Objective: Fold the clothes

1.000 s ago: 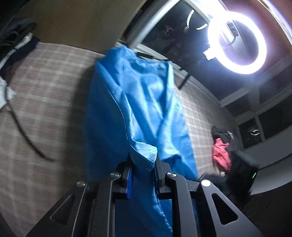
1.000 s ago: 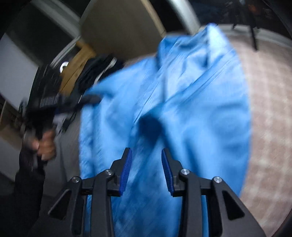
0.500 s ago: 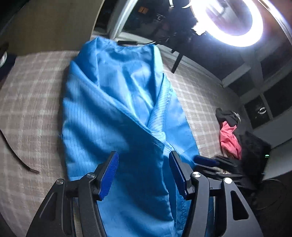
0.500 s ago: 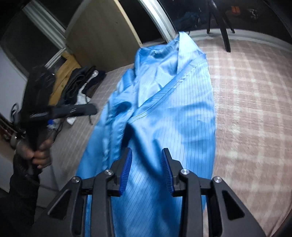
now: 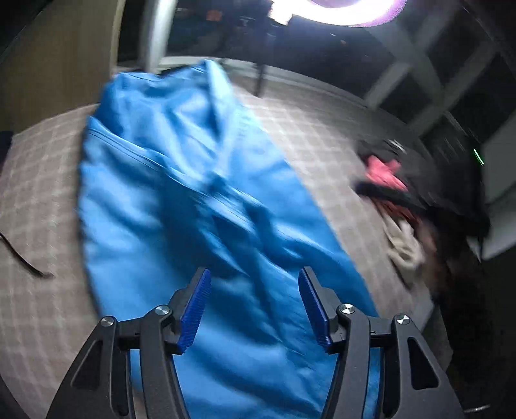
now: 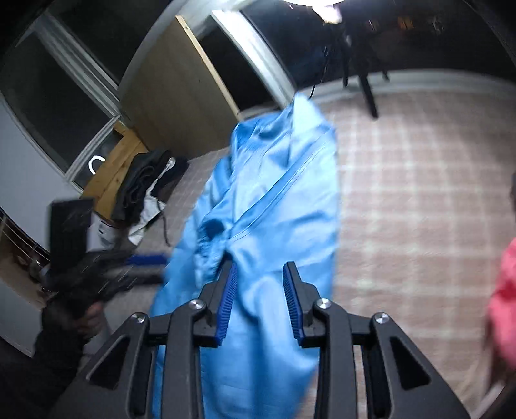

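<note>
A bright blue garment (image 5: 193,199) lies lengthwise on a checked bed cover (image 5: 38,206), folded in on itself into a long strip with a seam running across it. My left gripper (image 5: 254,290) is open and empty just above its near part. In the right wrist view the same garment (image 6: 274,199) stretches away from my right gripper (image 6: 259,283), which is open and empty over its near end. The left gripper (image 6: 142,261) shows blurred at the left of that view.
A heap of pink, black and beige clothes (image 5: 396,190) lies at the right of the bed. Dark clothes (image 6: 145,180) are piled at the left edge. A dark cord (image 5: 22,258) lies on the cover. A ring light (image 5: 338,9) stands beyond the bed.
My left gripper let go of the blue cloth and opened wide. The garment dropped flat onto the bed. Both grippers shifted over it, and the right stayed open.
</note>
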`<state>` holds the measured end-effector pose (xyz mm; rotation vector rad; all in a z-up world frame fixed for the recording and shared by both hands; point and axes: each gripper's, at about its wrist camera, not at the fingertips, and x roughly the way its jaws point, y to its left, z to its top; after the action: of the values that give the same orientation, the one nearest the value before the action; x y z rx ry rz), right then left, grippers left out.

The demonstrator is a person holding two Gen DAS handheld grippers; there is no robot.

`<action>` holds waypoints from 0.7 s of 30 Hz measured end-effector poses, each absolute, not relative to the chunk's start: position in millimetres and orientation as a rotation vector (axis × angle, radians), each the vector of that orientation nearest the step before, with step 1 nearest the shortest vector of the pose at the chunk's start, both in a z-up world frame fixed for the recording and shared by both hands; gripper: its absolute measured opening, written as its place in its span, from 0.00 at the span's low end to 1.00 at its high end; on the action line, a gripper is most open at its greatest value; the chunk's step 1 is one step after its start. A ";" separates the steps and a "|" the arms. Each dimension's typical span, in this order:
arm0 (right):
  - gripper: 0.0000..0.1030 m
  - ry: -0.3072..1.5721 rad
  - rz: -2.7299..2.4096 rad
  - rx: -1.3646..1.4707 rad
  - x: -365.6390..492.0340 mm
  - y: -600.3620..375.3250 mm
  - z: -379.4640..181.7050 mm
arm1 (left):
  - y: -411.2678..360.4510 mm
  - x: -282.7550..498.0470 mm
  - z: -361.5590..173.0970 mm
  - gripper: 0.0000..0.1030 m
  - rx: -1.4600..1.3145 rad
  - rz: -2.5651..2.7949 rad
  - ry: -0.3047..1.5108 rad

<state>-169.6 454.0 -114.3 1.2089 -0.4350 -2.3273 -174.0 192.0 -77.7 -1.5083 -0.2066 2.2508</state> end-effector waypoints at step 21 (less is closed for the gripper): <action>0.09 0.164 -2.047 1.306 -244.5 371.8 -147.5 | 249.8 -160.3 -136.9 0.53 -1.646 2.098 -0.029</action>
<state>-244.5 371.8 -147.5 1.3064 0.1641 -2.0471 -160.3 249.8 -136.9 -1.6460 -0.0289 2.0976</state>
